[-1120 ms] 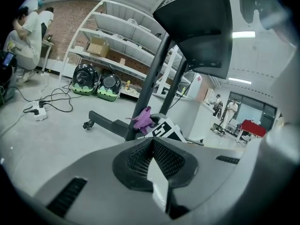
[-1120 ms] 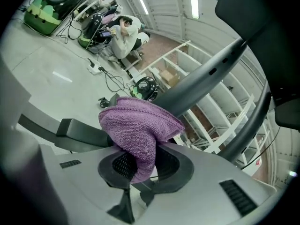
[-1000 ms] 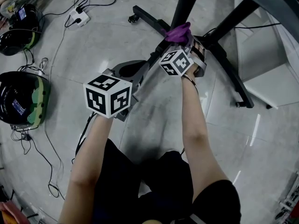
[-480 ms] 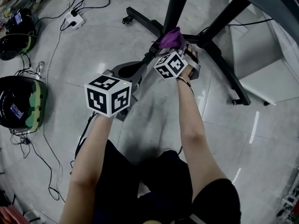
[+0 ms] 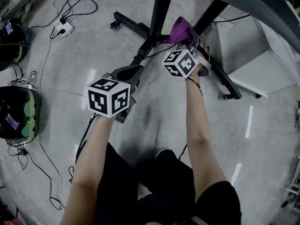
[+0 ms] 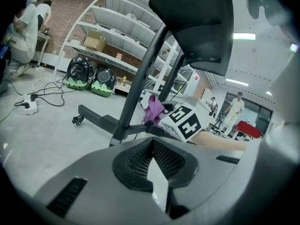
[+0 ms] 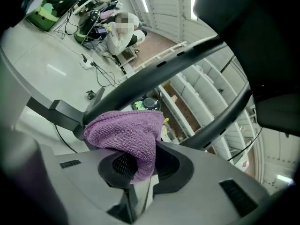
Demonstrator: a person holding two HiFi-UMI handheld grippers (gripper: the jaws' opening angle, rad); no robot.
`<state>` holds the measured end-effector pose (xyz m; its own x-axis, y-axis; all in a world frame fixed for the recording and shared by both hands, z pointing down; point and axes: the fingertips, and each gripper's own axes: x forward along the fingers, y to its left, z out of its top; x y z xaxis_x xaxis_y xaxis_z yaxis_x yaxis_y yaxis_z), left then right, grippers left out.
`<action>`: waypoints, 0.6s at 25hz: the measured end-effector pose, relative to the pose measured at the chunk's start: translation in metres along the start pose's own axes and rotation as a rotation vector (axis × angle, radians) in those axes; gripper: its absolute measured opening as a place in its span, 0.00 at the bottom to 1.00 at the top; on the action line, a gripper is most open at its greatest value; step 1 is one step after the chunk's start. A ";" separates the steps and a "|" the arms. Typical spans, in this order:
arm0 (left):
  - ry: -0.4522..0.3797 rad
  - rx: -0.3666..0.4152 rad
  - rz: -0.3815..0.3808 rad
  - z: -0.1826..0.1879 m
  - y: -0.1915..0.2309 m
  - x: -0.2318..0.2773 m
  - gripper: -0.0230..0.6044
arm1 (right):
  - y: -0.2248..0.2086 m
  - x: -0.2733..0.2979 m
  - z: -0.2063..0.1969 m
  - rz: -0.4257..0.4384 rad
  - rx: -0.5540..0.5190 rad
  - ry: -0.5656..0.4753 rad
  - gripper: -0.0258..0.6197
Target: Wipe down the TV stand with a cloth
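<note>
Cloth (image 5: pixel 180 30) partly behind right hand-held gripper (image 5: pixel 188 42).

Bright ceiling light, floor glare, fisheye edges.

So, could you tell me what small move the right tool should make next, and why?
Probably slide the right tool outward along the black stand leg: its jaws are shut on the purple cloth, which sits at the leg's inner end.
</note>
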<state>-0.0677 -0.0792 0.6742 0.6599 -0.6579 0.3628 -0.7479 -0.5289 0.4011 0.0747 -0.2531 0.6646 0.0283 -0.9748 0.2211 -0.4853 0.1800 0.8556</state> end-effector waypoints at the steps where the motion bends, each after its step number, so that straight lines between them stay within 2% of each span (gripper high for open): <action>1: -0.001 -0.002 -0.007 0.000 -0.003 0.001 0.05 | -0.013 -0.003 0.003 -0.027 -0.019 -0.008 0.16; 6: -0.005 0.005 -0.041 0.001 -0.014 0.001 0.05 | -0.067 -0.006 0.019 -0.128 -0.077 -0.027 0.16; 11: -0.014 0.002 -0.047 0.003 -0.012 -0.006 0.05 | -0.119 -0.008 0.038 -0.245 -0.206 -0.056 0.16; 15: -0.015 -0.001 -0.031 0.003 -0.003 -0.010 0.05 | -0.158 -0.012 0.054 -0.334 -0.241 -0.079 0.16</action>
<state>-0.0721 -0.0724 0.6662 0.6817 -0.6489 0.3380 -0.7270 -0.5489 0.4125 0.1037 -0.2768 0.5009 0.0775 -0.9902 -0.1160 -0.2423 -0.1315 0.9613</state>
